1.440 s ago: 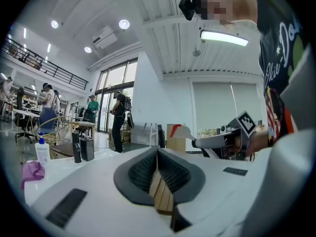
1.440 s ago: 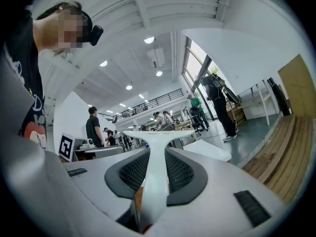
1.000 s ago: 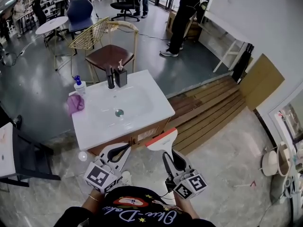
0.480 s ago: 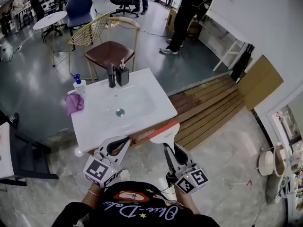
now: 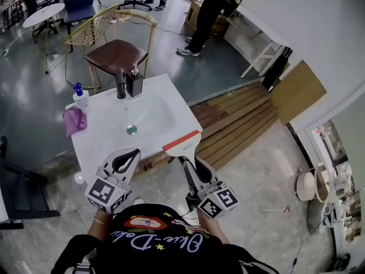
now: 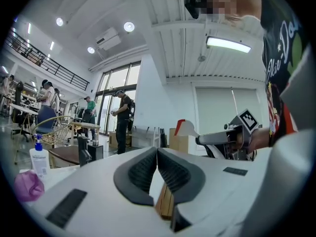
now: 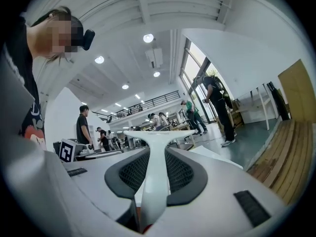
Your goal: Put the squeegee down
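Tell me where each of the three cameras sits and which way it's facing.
Head view: on the person's head, looking steeply down at the sink, left tongs, right tongs and squeegee; their black shirt fills the bottom edge.
Left gripper view: on the left tongs, looking level along shut jaws across the sink; shirt at right.
Right gripper view: on the right tongs, looking level along jaws clamped on the squeegee; shirt at left.
Shared: each gripper view shows the other tongs; all three show the squeegee.
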`<state>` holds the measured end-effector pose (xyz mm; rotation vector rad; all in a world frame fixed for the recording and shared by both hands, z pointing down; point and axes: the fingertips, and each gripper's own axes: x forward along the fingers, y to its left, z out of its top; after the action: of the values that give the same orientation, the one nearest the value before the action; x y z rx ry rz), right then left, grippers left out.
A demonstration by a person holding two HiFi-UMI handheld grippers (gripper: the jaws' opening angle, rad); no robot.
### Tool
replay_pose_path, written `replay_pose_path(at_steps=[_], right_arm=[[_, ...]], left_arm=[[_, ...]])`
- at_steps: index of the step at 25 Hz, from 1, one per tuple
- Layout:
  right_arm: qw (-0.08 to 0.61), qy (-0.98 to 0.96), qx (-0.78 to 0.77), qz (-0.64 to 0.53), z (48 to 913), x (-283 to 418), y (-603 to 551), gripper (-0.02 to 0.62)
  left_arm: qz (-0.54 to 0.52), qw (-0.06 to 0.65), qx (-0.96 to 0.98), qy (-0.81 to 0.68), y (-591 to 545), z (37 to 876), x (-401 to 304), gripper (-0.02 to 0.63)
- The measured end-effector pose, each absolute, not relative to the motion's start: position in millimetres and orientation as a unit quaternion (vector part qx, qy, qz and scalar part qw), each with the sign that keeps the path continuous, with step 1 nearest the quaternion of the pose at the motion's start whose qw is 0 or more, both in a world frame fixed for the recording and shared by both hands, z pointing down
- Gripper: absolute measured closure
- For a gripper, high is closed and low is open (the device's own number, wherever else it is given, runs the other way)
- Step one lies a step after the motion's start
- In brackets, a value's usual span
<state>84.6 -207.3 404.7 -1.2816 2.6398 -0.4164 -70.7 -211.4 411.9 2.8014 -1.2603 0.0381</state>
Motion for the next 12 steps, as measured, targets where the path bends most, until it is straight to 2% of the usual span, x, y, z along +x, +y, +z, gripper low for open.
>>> replay_pose_path(at_steps=[12], right_arm=[[0.066,0.872,-0.463,-0.141,407.5,81.0,-207.2,0.487]], left_arm=[[0.001,0.037,0.924,-0.381,-224.2,420.5,-72.1,0.608]])
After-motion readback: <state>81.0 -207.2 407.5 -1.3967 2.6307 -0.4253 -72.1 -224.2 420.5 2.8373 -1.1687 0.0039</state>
